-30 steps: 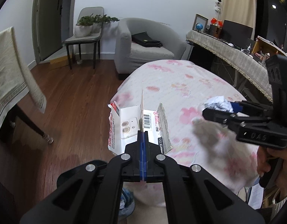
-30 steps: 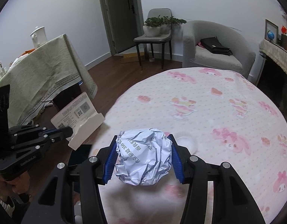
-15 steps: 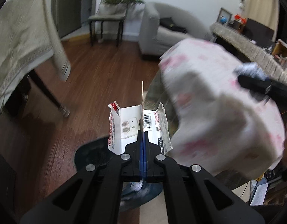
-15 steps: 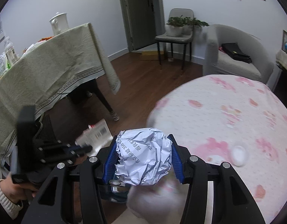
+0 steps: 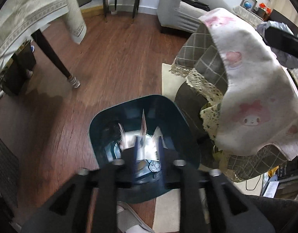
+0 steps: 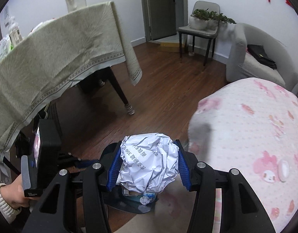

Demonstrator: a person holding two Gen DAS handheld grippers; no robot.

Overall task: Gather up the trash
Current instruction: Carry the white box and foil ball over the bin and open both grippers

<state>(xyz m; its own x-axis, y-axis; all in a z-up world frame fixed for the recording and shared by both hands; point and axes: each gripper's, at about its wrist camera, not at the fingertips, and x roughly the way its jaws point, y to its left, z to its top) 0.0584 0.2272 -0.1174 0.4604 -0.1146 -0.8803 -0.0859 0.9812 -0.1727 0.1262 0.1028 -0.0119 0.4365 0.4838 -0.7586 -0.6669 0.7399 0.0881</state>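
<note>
— Hovering over the dark bin (image 5: 143, 136) on the floor, why?

— I held my left gripper (image 5: 148, 151) above it, jaws parted, so the torn carton (image 5: 141, 136) blurred between them could fall in.

— And the other?

— My right gripper (image 6: 149, 163) stayed clamped on the crumpled paper ball (image 6: 149, 163), waiting near the pink-clothed table (image 6: 255, 132).

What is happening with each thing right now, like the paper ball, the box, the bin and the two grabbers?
Crumpled paper ball: squeezed in the right gripper, not dropped yet.
Flattened box: blurry, falling into the bin.
Trash bin: open, on the floor, trash inside.
Left gripper: open over the bin.
Foil ball: lying inside the bin.
</note>
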